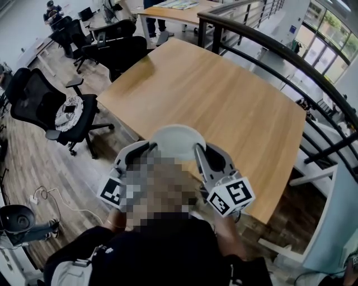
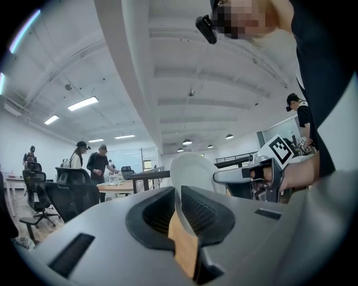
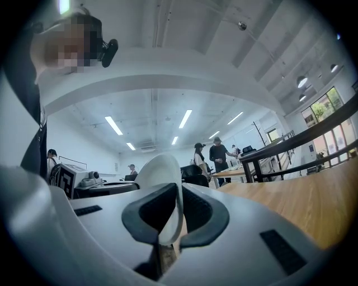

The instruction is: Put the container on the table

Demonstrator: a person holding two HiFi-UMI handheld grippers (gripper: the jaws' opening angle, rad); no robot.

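A white, bowl-like container (image 1: 178, 142) hangs over the near edge of the wooden table (image 1: 224, 95), gripped from both sides. My left gripper (image 1: 152, 148) is shut on its left rim and my right gripper (image 1: 197, 149) on its right rim. In the left gripper view the thin white wall of the container (image 2: 193, 170) stands pinched between the dark pads of the left gripper (image 2: 178, 192). The right gripper view shows the container's rim (image 3: 159, 173) clamped in the right gripper (image 3: 179, 195), with the table (image 3: 302, 201) stretching away to the right. A mosaic patch hides the container's near part.
Black office chairs (image 1: 50, 106) stand on the wood floor left of the table. A dark railing (image 1: 291, 61) curves along the table's far right side. Another table (image 1: 179, 11) with people by it is at the back. A cable (image 1: 56, 201) lies on the floor.
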